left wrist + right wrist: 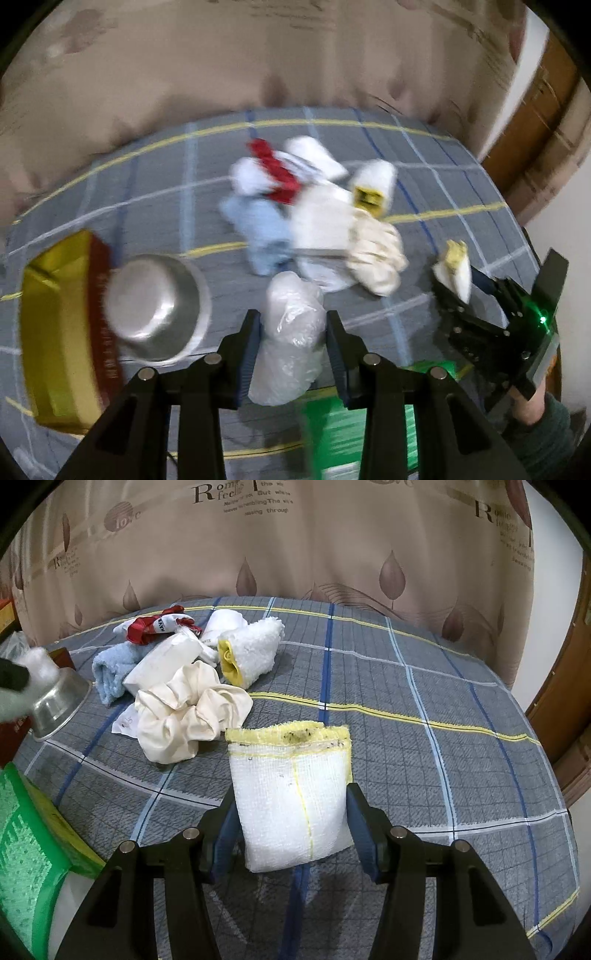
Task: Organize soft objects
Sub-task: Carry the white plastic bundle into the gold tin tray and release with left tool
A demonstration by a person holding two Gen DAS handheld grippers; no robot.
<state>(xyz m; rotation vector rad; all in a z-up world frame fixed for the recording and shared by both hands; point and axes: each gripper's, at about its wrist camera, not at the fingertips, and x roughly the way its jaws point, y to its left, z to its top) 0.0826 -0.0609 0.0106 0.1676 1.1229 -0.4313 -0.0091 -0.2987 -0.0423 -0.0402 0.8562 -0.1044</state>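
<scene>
Two items are held above the checked tablecloth (pixel 424 686): a crinkled plastic bag (pixel 291 332) pinched by the left gripper (pixel 293 347), apparently firmly despite blur, and a folded white-and-yellow cloth (pixel 291 794) clamped by the right gripper (pixel 290 834). Slippage is risked if limp material compresses.

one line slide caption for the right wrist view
Right hand-held gripper holds a white-and-yellow cloth above the plaid tablecloth, soft-item pile behind.
</scene>
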